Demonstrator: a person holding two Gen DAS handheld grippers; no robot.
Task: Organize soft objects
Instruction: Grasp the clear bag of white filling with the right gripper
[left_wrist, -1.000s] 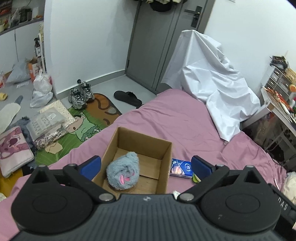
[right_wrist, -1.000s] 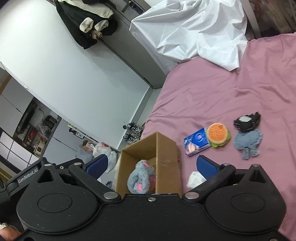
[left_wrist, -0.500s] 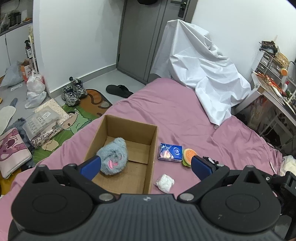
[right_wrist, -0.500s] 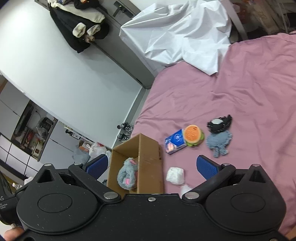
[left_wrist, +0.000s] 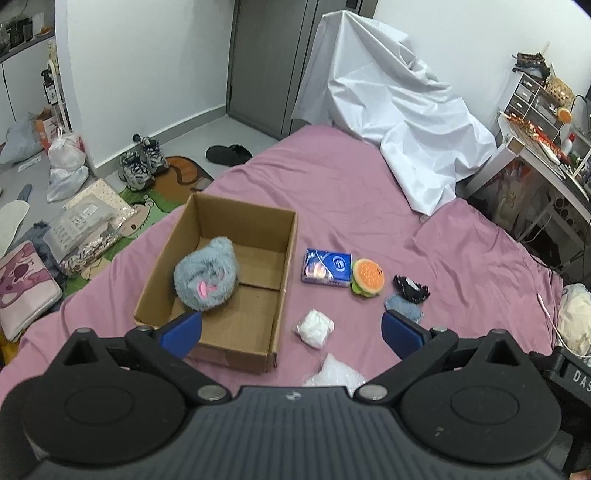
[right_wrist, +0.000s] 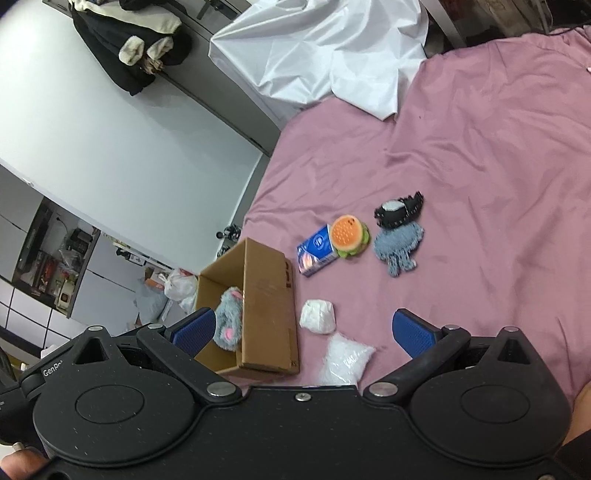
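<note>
An open cardboard box (left_wrist: 284, 254) (right_wrist: 271, 291) sits on the pink bed with a grey plush toy (left_wrist: 207, 277) (right_wrist: 229, 317) inside. Right of the box lie a blue tissue pack (left_wrist: 327, 266) (right_wrist: 316, 251), a burger plush (left_wrist: 367, 277) (right_wrist: 349, 236), a black and white item (left_wrist: 410, 288) (right_wrist: 399, 210), a blue knitted piece (left_wrist: 404, 306) (right_wrist: 397, 247), a white soft lump (left_wrist: 314, 326) (right_wrist: 317, 315) and a clear bag (left_wrist: 334, 371) (right_wrist: 345, 358). My left gripper (left_wrist: 291, 330) and right gripper (right_wrist: 303, 330) hover above the bed, both open and holding nothing.
A white sheet (left_wrist: 391, 107) drapes over something at the bed's far end. Shoes (left_wrist: 142, 166), bags and cushions litter the floor at left. A desk with shelves (left_wrist: 543, 122) stands at right. Dark clothes (right_wrist: 129, 44) hang by the door.
Both grippers have pulled back and up from the box, so more of the bed shows: the white lump, the clear bag and the knitted piece have come into the left view.
</note>
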